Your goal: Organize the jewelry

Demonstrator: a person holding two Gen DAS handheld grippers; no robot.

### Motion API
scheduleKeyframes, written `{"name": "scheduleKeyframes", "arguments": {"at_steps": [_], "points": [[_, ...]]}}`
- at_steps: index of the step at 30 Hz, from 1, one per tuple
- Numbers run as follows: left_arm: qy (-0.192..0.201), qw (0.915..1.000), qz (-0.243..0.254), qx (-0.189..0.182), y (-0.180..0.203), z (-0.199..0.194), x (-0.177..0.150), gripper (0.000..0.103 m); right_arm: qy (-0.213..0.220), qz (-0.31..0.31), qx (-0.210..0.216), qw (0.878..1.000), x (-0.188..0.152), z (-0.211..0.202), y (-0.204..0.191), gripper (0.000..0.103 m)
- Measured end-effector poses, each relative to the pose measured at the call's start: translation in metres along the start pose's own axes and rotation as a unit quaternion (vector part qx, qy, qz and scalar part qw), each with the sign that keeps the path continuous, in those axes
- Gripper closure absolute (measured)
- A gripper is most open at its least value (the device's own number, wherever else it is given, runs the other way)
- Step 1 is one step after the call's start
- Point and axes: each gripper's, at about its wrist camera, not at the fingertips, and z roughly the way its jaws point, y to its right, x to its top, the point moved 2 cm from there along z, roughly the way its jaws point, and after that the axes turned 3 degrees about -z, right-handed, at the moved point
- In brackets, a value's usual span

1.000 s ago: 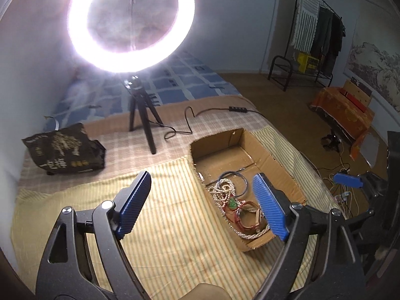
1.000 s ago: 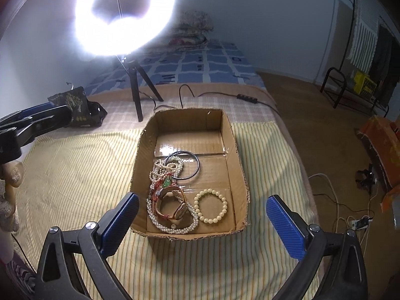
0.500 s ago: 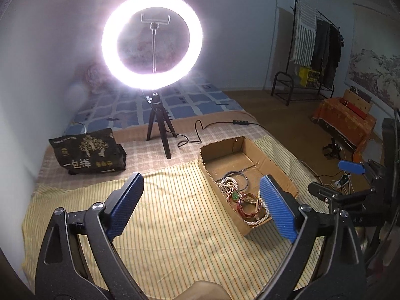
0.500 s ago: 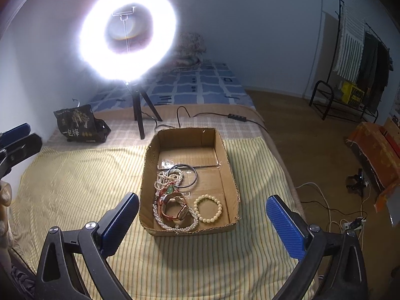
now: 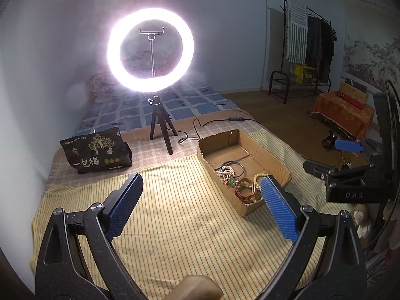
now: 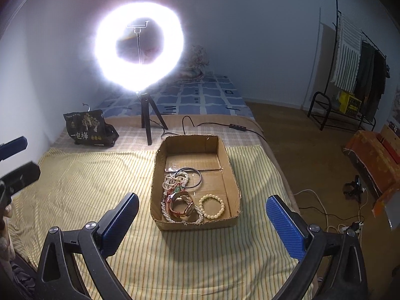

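Both grippers: I have the left gripper (image 5: 201,195) and the right gripper (image 6: 202,218) pulled back and up from the cardboard box (image 6: 232,172) compared with a second ago; the box looks smaller and farther off in both views.
Left fingers: spread wide with nothing between them; they have just been opening further.
Right fingers: spread wide and empty, no pad touching anything.
Jewelry location: all of it sits inside the box on the striped bedspread (image 6: 87,180). From the right wrist view, the pearl strand (image 6: 175,180) and dark bangle (image 6: 198,177) lie near the middle, the watch (image 6: 183,203) toward 7 o'clock, the cream bead bracelet (image 6: 212,206) toward 5 o'clock.
Box from left view: at 2 o'clock of my left fingers, partly hidden behind the right-hand pad.
Bedspread: I see no loose pieces on it.
Meaning for task: with both tools empty and backing off, I judge the gathering done, or nearly so.
Surroundings: ring light (image 5: 151,50) and black snack bag (image 5: 96,153) stand beyond, well apart from the box.
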Motion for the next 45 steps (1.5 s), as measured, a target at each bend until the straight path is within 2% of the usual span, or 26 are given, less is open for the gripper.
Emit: {"name": "scheduleKeyframes", "arguments": {"at_steps": [4,7,14,45], "points": [[0.003,1.0,0.006,0.004,0.005,-0.004,-0.006,0.005,0.012,0.0,-0.008,1.0,-0.002,-0.003,0.0,0.0],[-0.001,1.0,0.002,-0.002,0.007,-0.006,-0.008,0.0,0.018,-0.004,-0.014,1.0,-0.003,-0.005,-0.001,0.0],[0.003,0.9999,0.014,0.01,0.014,-0.012,-0.013,0.0,0.021,-0.002,-0.015,1.0,-0.006,-0.005,-0.001,0.0],[0.003,0.9997,0.019,0.014,0.015,-0.018,-0.015,0.0,0.023,-0.001,-0.016,1.0,-0.007,-0.006,-0.004,0.0]]}}
